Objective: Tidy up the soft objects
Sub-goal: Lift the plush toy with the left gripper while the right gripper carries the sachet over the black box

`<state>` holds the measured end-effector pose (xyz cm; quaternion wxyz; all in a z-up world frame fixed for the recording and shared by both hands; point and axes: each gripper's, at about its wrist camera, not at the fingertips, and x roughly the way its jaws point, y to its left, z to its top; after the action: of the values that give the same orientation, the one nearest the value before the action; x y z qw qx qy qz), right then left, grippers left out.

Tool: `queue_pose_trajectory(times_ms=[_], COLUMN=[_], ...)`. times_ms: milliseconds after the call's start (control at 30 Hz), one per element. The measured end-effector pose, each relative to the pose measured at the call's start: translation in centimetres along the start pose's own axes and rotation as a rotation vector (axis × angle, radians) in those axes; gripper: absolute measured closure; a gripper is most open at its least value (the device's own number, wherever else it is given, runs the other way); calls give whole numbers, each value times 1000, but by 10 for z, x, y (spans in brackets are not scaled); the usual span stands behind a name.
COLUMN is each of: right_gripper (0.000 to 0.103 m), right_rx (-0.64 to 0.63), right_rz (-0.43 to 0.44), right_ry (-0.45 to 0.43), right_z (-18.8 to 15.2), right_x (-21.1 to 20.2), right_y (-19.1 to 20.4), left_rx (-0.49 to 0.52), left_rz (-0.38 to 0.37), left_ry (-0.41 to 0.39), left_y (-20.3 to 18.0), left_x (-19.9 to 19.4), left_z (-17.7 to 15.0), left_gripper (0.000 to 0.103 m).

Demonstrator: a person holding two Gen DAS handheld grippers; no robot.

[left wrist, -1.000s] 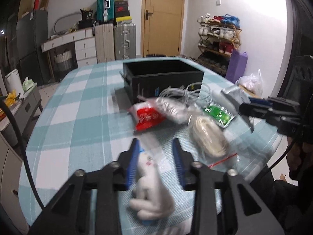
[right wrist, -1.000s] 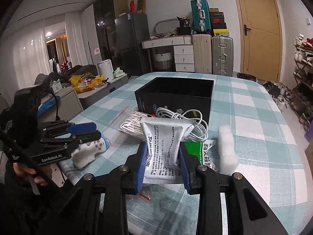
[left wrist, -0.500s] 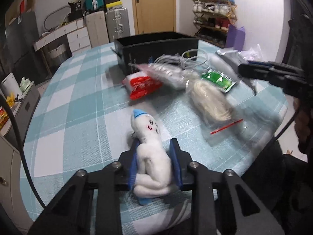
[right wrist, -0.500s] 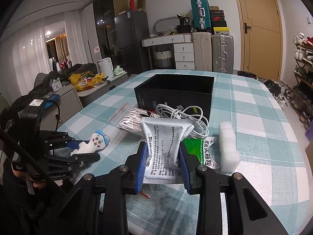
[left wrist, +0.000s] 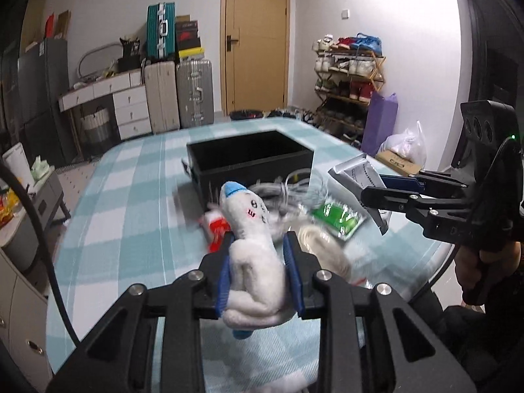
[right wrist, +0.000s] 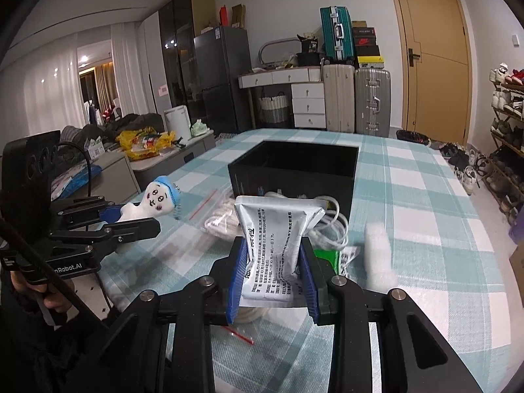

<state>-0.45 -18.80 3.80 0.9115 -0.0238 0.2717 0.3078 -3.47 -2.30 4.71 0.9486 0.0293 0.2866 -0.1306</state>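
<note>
White plush toy: you hold the plush toy (left wrist: 253, 255) in your left gripper (left wrist: 259, 271); the blue pads (left wrist: 223, 276) pinch its body from both sides, and its head with the blue cap sticks out forward, above the table.
Left gripper from the other side: in the right wrist view your left gripper (right wrist: 131, 217) is at the left edge of the table, with the plush toy (right wrist: 157, 199) between its fingers, lifted off the cloth.
Silver packet: your right gripper (right wrist: 271, 271) is closed on the silver packet (right wrist: 275, 242); the pads (right wrist: 237, 275) press its two edges, and the printed side faces the camera.
Black box: the black box (right wrist: 294, 170) stands open on the table (right wrist: 425, 196), behind both grippers and apart from them. I cannot see its bottom.
White cable: a coil of white cable (right wrist: 330, 226) lies just in front of the box.
Green packet: the green packet (left wrist: 339, 217) lies flat on the cloth, near the cable.
White block: a white block (right wrist: 378, 252) lies on the table to the right of the right gripper; it is blurred.
Clear bag: a clear bag (right wrist: 219, 219) with a red strip lies left of the cable.
</note>
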Motion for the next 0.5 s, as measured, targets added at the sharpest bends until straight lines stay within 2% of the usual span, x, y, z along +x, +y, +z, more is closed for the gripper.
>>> queue_pose_trajectory(times_ms=[333,500], right_gripper=[71,72], right_rx=[19,34], right_rz=[-9,-5], right_ry=[-86,-118], right_z=[47,71], right_x=[-16,-18], right_y=[-14,-23], left_rx=[3,-22], left_rz=[8,57], left_ry=[-55,-52], left_y=[-2,3], left_x=[20,41], left_z=[50,70], left_gripper=[75,75])
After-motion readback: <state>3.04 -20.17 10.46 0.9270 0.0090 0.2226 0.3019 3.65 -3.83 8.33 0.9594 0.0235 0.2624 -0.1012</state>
